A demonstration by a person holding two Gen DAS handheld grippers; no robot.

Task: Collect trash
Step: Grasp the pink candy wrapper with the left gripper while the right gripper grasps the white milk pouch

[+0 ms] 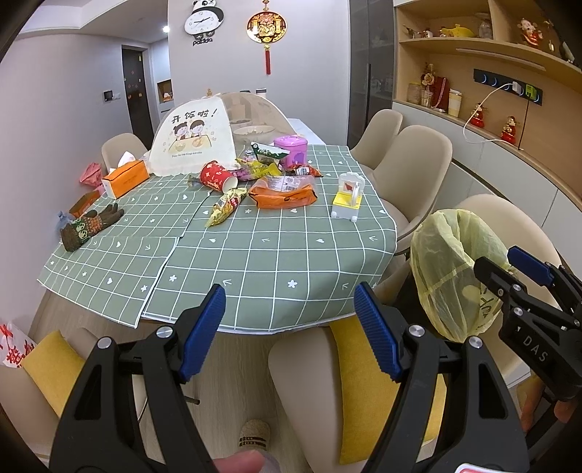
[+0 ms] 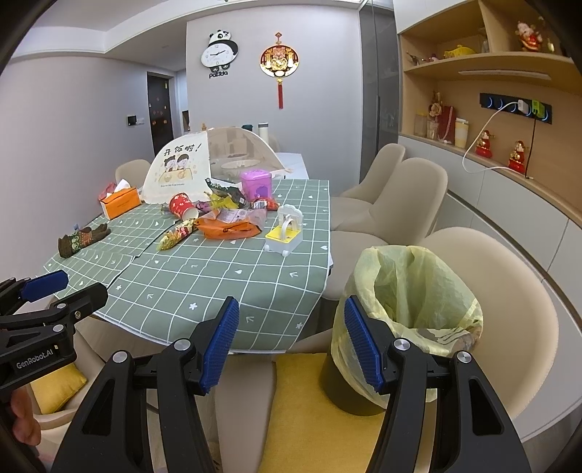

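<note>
- Trash lies in one heap near the middle of the table [image 1: 276, 262], in front of the mesh food cover [image 1: 192, 140]: a red paper cup [image 1: 217, 176] tipped on its side, a yellow snack wrapper [image 1: 225, 205] just in front of the cup, an orange packet [image 1: 282, 194] to the cup's right, and more crumpled wrappers [image 1: 254, 167] behind it.
- Writing: the food cover carries the Chinese characters "开饭啦!" over a cartoon of two children; the panda wall clock [image 1: 202, 22] reads "panda"; the right gripper's body shows "DAS" in the left view, and the left gripper's body shows "GenRobot.AI" in the right view.
- The surface is a green cloth with a white grid and small hearts, flowers and arrows, over a pale table.
- The room has grey walls, a red hanging ornament [image 1: 266, 27] beside the clock, and wooden shelves right of the table.
- Counted on the table: one orange tissue box [image 1: 125, 178], one knitted glove [image 1: 91, 227], one purple box [image 1: 291, 151], one yellow-and-white toy [image 1: 347, 198].
- One bin with a yellow bag [image 2: 411, 309] stands on a chair right of the table, its mouth open.
- Left gripper [image 1: 289, 333]: jaws spread wide, holding nothing, short of the table's near edge.
- Right gripper [image 2: 289, 342]: jaws spread wide, empty, beside the bin.
</note>
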